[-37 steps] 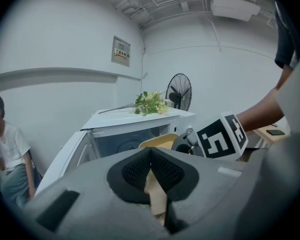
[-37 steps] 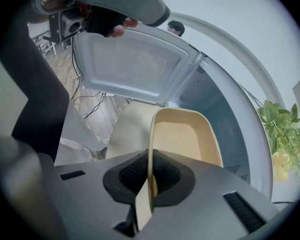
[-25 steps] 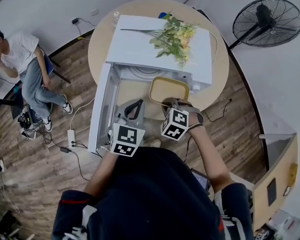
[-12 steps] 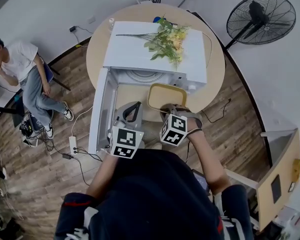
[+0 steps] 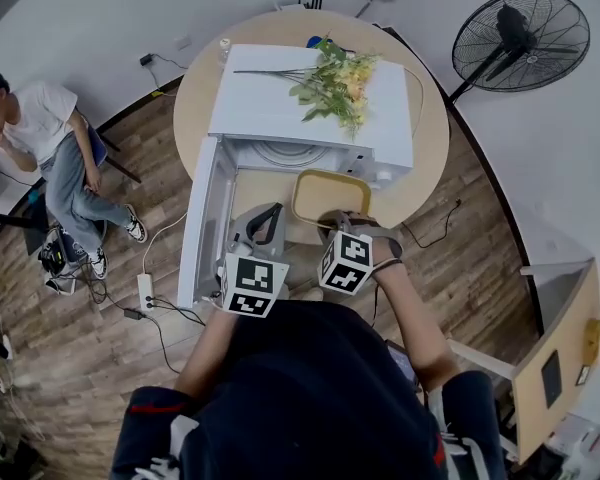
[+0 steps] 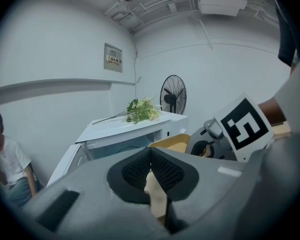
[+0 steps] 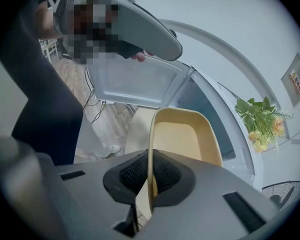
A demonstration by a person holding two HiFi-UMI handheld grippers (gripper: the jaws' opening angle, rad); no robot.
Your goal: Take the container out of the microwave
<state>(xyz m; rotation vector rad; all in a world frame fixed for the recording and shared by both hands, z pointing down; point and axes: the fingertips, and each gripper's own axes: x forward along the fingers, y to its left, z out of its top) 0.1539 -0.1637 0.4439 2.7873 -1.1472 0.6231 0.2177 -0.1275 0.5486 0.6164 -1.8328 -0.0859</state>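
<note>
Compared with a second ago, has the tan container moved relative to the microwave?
Yes, slightly. Pinched by its near rim in the right gripper, the tan container has come a little farther out from the microwave's open front.

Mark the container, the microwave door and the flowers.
container (image 7: pixel 182 136): right gripper view, inner floor.
microwave door (image 5: pixel 204 218): head view, middle of the open panel.
flowers (image 5: pixel 358 70): head view, yellow blooms.

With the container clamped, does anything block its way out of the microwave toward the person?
Nothing visible does. The right tongs grip the container by its near rim. The microwave door stands swung open at the left. The shut left tongs sit beside the path, clear of the container.
</note>
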